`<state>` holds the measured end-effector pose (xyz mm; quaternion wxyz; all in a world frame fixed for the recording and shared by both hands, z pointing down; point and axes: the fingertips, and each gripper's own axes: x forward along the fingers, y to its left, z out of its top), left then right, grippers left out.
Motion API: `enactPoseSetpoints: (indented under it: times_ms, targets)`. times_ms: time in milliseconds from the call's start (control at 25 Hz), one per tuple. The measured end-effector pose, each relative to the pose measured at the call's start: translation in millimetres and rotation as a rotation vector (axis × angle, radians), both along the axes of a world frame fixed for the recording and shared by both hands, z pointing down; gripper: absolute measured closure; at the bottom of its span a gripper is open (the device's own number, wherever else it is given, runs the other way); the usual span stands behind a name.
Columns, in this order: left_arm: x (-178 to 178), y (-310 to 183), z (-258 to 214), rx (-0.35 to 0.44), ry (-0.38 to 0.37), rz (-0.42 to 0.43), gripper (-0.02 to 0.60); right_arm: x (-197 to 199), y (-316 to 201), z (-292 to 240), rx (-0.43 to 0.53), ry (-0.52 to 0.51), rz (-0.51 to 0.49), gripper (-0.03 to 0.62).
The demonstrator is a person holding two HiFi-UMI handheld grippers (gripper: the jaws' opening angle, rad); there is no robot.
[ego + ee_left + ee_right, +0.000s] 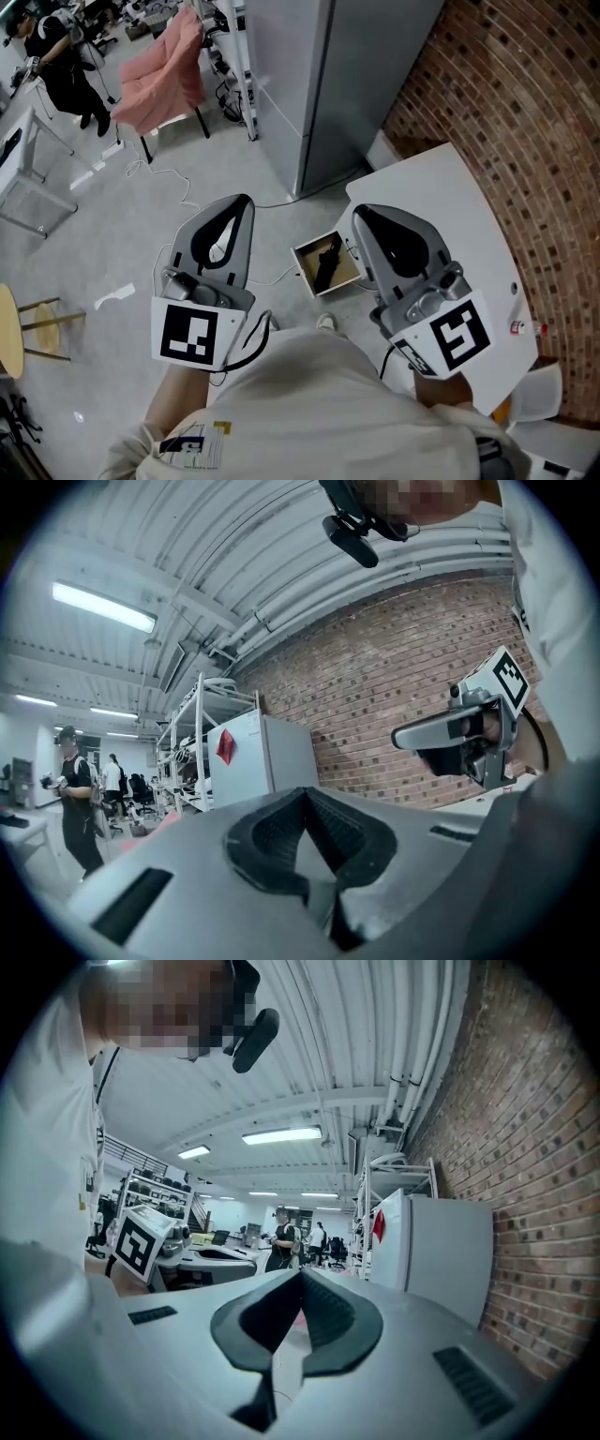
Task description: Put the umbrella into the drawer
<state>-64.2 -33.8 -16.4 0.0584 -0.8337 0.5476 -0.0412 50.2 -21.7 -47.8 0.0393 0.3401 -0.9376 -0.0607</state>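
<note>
Left gripper [244, 202] and right gripper [360, 214] are both pressed together, empty. Below, between them, the dark umbrella [328, 262] lies in the open drawer [303, 270], whose right edge the right gripper hides.

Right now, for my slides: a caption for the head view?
Left claw and right claw, shut and empty, frame the open drawer holding the black umbrella.

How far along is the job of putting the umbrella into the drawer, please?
Done: a dark object, apparently the umbrella, lies inside the open drawer. In hand: nothing; the left tool and right tool are shut and empty. Left: perhaps only closing the drawer.
</note>
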Motion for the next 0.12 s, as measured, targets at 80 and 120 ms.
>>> enactPoseSetpoints:
  times_ms: [80, 120]
  targets:
    - [0.3, -0.7, 0.3, 0.002, -0.010, 0.002, 0.572, 0.1, -1.2, 0.2, 0.000, 0.000, 0.003, 0.586]
    - [0.7, -1.3, 0.3, 0.003, -0.015, 0.005, 0.573, 0.1, -1.8, 0.3, 0.001, 0.000, 0.004, 0.586]
